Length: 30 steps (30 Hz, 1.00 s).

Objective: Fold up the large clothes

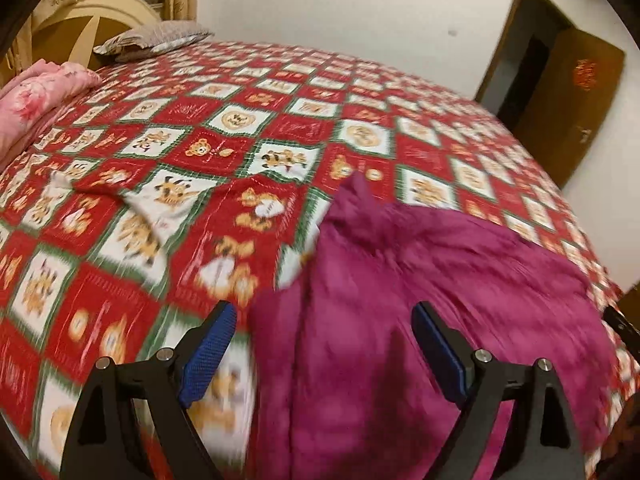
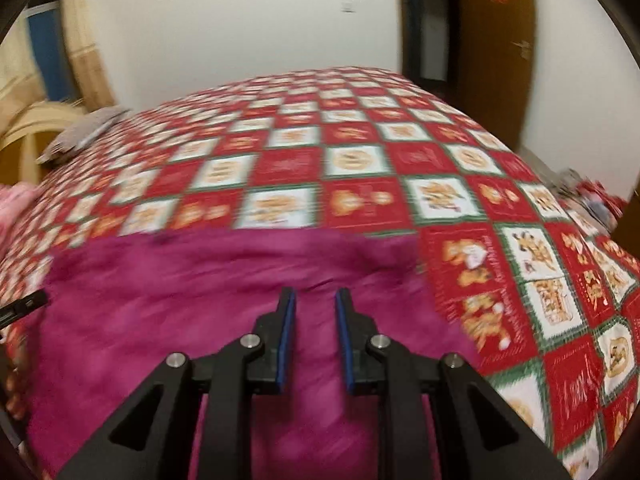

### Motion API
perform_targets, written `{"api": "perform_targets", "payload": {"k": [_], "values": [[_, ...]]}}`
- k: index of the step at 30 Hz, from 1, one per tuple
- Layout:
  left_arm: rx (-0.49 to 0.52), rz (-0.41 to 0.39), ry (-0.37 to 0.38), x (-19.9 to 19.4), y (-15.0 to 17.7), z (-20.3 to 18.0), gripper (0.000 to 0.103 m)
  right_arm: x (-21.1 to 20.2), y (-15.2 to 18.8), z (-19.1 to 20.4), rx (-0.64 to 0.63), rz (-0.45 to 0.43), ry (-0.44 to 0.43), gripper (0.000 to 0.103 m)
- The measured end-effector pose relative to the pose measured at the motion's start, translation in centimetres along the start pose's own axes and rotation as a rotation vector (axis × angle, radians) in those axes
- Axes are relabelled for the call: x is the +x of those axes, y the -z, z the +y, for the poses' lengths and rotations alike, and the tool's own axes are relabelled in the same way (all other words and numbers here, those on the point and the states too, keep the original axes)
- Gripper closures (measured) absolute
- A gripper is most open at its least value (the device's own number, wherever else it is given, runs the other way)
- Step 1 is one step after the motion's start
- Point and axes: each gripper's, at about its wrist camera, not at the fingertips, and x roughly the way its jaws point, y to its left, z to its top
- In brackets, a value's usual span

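The magenta garment (image 1: 420,300) lies spread on the near part of a bed, on top of a bedspread (image 1: 248,136) printed in red and white squares with bear motifs and green borders; in the right wrist view the same garment (image 2: 200,300) fills the lower left of the frame, its far edge running roughly straight across the bedspread (image 2: 360,160). In the left wrist view one corner of the cloth rises to a small peak toward the middle of the bed, and the bedspread beside it is rumpled into a low fold. The left gripper (image 1: 324,316) hangs above the left edge of the garment with its jaws spread wide and nothing between the blue pads (image 1: 208,348). The right gripper (image 2: 315,300) hangs above the middle of the garment with its jaws drawn close together, a narrow gap between the pads (image 2: 286,344); no cloth shows in that gap, and motion blur hides finer detail. At the head of the bed, in the left wrist view, a grey patterned pillow (image 1: 156,38) lies against a cream headboard (image 1: 92,16), and a pink floral quilt (image 1: 36,100) is bunched at the near left edge. A brown wooden door (image 1: 560,96) stands open in the white wall beyond the bed. No container appears in either view.
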Motion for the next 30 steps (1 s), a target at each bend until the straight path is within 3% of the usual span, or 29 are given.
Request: {"api": "perform_targets", "payload": {"k": [3, 8, 13, 18, 22, 26, 30], "values": [[-0.007, -0.019, 0.006, -2.1, 2.2, -0.3, 0.013, -2.0, 1.8, 4.0, -0.023, -0.006, -0.109, 0.081], [-0.05, -0.016, -0.004, -2.5, 5.0, -0.2, 0.013, -1.6, 4.8, 9.1, -0.077, -0.01, -0.133, 0.081], [-0.092, 0.019, -0.019, -1.0, 7.0, 0.5, 0.013, 2.1, 7.3, 9.4, -0.034, 0.055, -0.093, 0.081], [-0.132, -0.005, -0.002, -1.0, 7.8, 0.4, 0.013, 2.1, 7.8, 9.8, -0.08, 0.051, -0.061, 0.081], [-0.174, -0.013, 0.082, -1.4, 8.6, 0.0, 0.011, 2.0, 8.1, 9.4, -0.077, 0.042, -0.069, 0.081], [-0.212, -0.035, 0.074, -0.6, 8.4, -0.5, 0.007, 2.2, 8.2, 9.6, -0.07, 0.033, -0.072, 0.081], [-0.254, -0.072, 0.183, -0.4, 7.9, -1.1, 0.007, 2.2, 8.4, 9.7, -0.08, 0.028, -0.069, 0.081]]}}
